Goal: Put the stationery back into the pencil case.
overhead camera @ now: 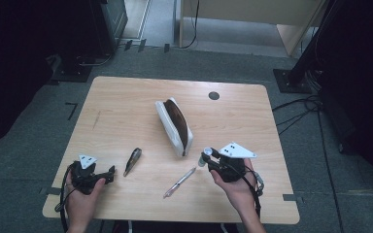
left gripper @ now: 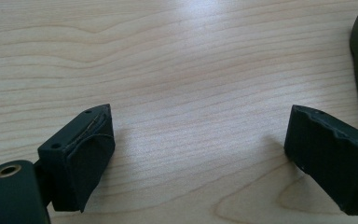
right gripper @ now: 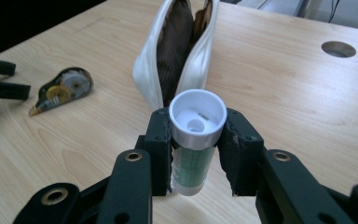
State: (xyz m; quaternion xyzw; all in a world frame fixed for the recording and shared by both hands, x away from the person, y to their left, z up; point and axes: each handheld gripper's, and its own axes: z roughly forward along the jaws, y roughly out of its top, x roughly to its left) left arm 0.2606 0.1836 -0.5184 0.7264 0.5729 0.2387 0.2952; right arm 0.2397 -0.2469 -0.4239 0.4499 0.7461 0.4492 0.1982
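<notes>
My right gripper is shut on a glue stick, a tube with a green label and a white end. In the right gripper view the tube stands upright between the pads, its white end towards the camera, a little above the table. Just beyond it lies a white pencil case unzipped, its brown lining showing; in the high view the case is mid-table. My left gripper rests at the near left, jaws open over bare wood with nothing between them.
A correction tape dispenser lies between the two grippers, also seen left of the case. A pen lies near the front edge. The wooden table has a cable hole at the back. Grey floor surrounds it.
</notes>
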